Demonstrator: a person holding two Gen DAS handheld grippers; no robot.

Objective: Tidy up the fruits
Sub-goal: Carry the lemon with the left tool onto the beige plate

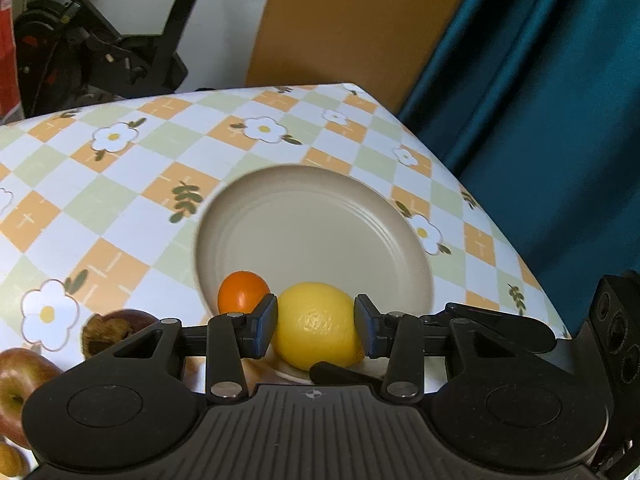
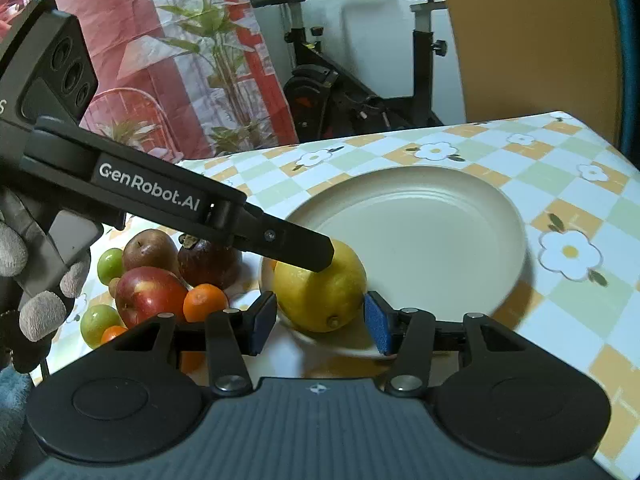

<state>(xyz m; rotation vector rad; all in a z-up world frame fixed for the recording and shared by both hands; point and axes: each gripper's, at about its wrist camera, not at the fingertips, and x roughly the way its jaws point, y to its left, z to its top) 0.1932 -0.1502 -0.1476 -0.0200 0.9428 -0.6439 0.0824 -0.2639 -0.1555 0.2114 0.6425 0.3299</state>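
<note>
A yellow lemon [image 1: 318,324] sits at the near rim of a beige plate [image 1: 312,216]. My left gripper [image 1: 316,322] is shut on the lemon, a pad on each side. In the right wrist view the lemon [image 2: 320,296] lies between the pads of my right gripper [image 2: 320,320], which is open and apart from it, with the left gripper's finger [image 2: 296,248] over the lemon's top. A small orange [image 1: 242,292] rests on the plate's rim beside the lemon. The plate [image 2: 424,232] holds nothing else.
A pile of fruit lies left of the plate: red apples [image 2: 150,294], a brown-red fruit [image 2: 208,260], green fruits [image 2: 110,264] and small oranges [image 2: 204,300]. The table's right edge [image 1: 500,220] meets a teal curtain. An exercise bike [image 2: 360,92] stands behind the table.
</note>
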